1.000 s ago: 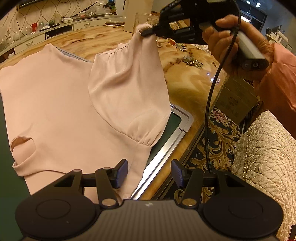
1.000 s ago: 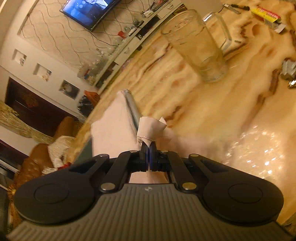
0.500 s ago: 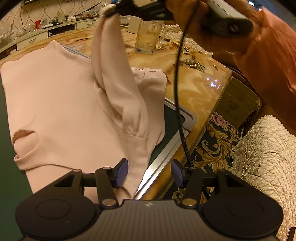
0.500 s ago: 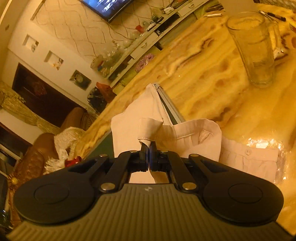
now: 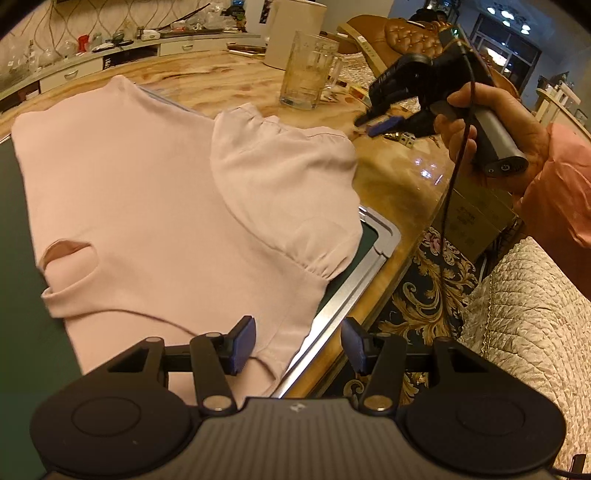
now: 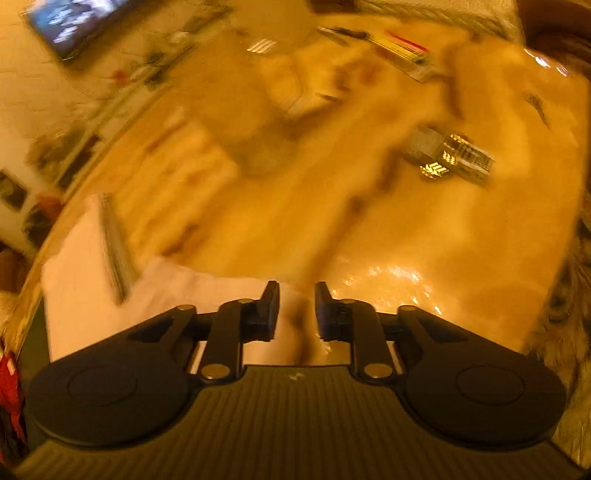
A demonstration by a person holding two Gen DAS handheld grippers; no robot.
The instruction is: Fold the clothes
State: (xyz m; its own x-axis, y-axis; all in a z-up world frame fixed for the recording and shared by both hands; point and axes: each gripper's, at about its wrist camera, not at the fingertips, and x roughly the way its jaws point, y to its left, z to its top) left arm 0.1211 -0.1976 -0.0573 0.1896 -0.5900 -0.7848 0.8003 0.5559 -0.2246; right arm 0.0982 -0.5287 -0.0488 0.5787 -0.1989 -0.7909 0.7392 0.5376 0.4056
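A pale pink blouse [image 5: 140,206] lies flat on a dark green mat [image 5: 14,258] with a silver frame. Its puffed sleeve [image 5: 291,195] lies folded inward over the body, its cuff toward the glass mug. My left gripper [image 5: 297,341] hovers open over the blouse's near right corner with nothing between its fingers. My right gripper [image 5: 373,123], held in a hand [image 5: 491,122], hangs over the marble just right of the sleeve. In the blurred right wrist view my right gripper [image 6: 295,308] has its jaws opening, nothing between them, and pink cloth [image 6: 207,291] lies below and to the left.
A glass mug [image 5: 308,70] stands on the marble table [image 5: 399,184] beyond the sleeve, with a white jug [image 5: 291,31] behind it. Small metal parts [image 6: 448,157] lie on the marble to the right. A quilted seat [image 5: 524,332] and patterned carpet [image 5: 424,295] lie past the table edge.
My right gripper carried the sleeve up and over, let it go and drew back right. The sleeve now lies on the blouse. The left gripper has stayed put.
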